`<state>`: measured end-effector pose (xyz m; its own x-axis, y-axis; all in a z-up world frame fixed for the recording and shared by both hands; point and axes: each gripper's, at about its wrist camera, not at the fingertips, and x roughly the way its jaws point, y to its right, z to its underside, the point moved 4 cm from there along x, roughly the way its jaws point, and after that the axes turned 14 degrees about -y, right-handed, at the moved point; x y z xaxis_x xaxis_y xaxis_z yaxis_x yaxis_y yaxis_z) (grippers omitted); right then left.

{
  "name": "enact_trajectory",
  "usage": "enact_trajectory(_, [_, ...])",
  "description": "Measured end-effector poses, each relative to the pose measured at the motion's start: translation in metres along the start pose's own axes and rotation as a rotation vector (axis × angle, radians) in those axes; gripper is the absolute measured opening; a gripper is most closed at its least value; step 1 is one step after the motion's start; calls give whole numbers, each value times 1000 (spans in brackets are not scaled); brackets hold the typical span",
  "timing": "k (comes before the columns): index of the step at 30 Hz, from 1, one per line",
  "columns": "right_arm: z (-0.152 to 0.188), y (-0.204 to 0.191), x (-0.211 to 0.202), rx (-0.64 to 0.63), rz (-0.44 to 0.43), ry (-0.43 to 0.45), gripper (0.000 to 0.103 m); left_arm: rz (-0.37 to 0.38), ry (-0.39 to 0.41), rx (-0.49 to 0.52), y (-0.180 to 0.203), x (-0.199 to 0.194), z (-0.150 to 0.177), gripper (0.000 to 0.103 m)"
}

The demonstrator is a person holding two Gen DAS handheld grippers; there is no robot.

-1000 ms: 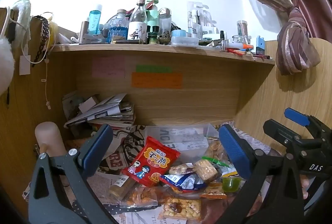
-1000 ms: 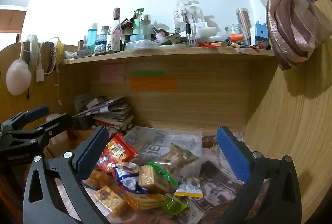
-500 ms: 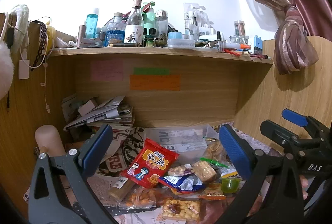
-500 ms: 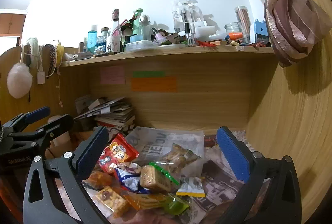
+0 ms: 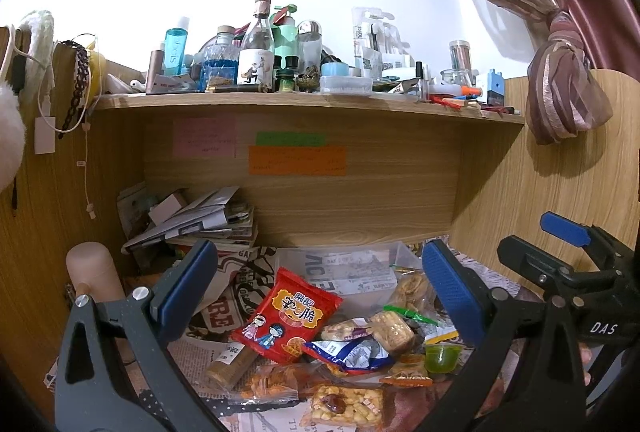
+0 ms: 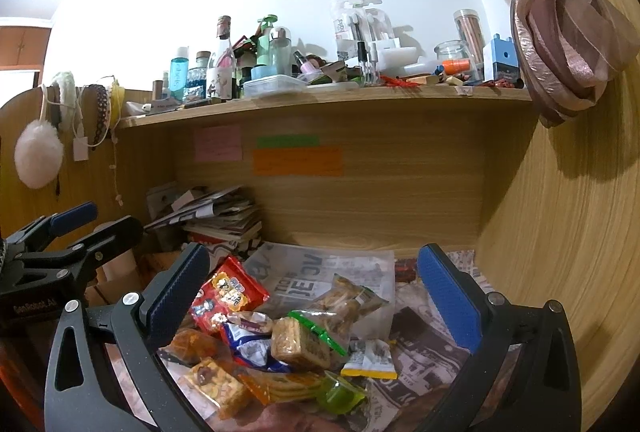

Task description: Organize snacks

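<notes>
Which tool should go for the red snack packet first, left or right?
Left, probably. The red snack packet lies centred between the open left tool fingers, top of the pile. For the right tool, also open and empty, it sits off by the left finger.

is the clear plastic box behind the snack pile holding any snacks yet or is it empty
Empty, as far as shows. Through the clear box only newspaper print is visible, and the red snack bag and the other packets lie in front of it, outside.

sticky notes (image 5: 297,160) — writing too small | nut bar (image 5: 346,408) — cut off by bottom edge
</notes>
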<state>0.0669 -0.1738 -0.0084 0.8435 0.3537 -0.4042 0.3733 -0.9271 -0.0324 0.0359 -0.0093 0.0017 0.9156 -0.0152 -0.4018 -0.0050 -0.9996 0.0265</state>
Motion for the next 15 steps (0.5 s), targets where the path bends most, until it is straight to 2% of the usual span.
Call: enact_trajectory(15, [1, -1, 0, -3, 2, -3, 103, 1, 1, -1, 2, 1, 1, 103])
